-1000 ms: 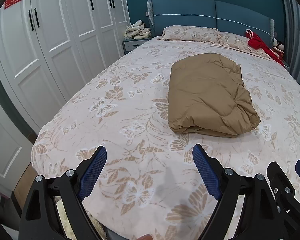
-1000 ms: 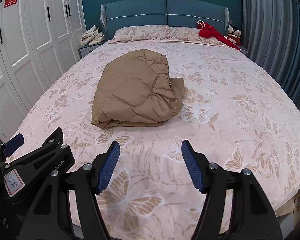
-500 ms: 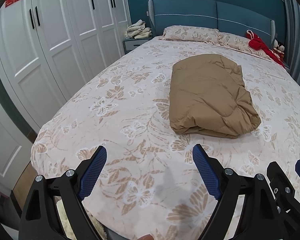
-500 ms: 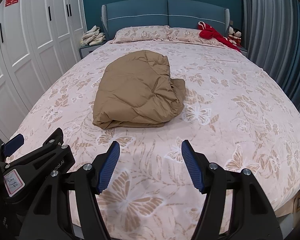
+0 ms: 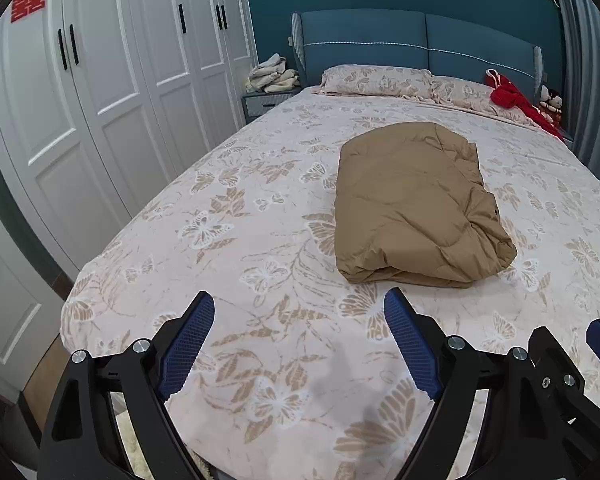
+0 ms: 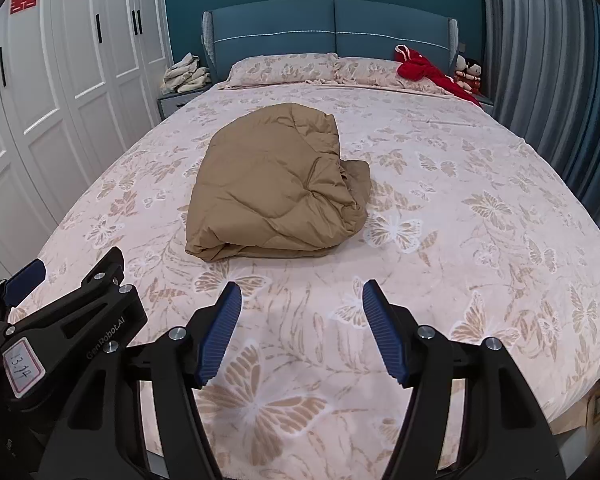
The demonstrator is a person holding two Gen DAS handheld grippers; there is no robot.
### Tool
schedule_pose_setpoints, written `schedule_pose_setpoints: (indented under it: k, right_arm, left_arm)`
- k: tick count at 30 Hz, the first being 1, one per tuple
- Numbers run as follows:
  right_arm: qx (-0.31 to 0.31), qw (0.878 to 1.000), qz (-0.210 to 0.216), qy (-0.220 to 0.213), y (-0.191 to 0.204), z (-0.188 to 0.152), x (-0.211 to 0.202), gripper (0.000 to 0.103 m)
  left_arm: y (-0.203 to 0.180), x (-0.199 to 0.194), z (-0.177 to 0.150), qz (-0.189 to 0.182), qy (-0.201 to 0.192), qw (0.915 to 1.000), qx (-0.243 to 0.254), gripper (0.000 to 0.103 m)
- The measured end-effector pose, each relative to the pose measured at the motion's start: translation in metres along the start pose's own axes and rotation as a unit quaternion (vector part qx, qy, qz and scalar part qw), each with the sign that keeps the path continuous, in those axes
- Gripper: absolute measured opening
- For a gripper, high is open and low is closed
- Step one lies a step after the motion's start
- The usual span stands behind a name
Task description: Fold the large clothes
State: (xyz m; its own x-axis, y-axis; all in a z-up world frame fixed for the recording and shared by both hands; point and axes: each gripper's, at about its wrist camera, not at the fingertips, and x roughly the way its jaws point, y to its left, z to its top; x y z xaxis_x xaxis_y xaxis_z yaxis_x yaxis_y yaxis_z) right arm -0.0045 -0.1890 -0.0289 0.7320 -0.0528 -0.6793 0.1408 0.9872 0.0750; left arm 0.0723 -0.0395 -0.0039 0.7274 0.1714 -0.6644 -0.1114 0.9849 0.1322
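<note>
Tan padded garment (image 5: 416, 204), folded into bundle, laid mid-bed on floral bedspread (image 5: 240, 240), apart from both grippers. Left gripper (image 5: 300, 340) held released, nothing between jaws; right gripper (image 6: 300, 328) likewise released and empty. White wardrobe (image 5: 100, 100) seen at left, cloth pile (image 6: 186, 74) on nightstand, red item (image 6: 424, 70) near pillows. Dolls (image 6: 468, 74) at headboard partly hidden. Gripper bases cut off by frame.

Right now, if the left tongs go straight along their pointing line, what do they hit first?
Probably the pink butterfly-print bedspread: the open, empty left tongs angle down at bare cover. The folded tan quilted garment lies farther on, right of that line. Depth is uncertain.
</note>
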Motion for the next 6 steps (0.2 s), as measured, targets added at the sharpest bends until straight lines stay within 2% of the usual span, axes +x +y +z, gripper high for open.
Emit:
schedule_pose_setpoints:
  k: [6]
  right_arm:
    - [-0.001, 1.000, -0.001, 0.001, -0.0006, 0.0006, 0.0013, 0.061]
  left_arm:
    - [0.0022, 0.0010, -0.0030, 0.002, 0.010, 0.9998, -0.014, 0.083]
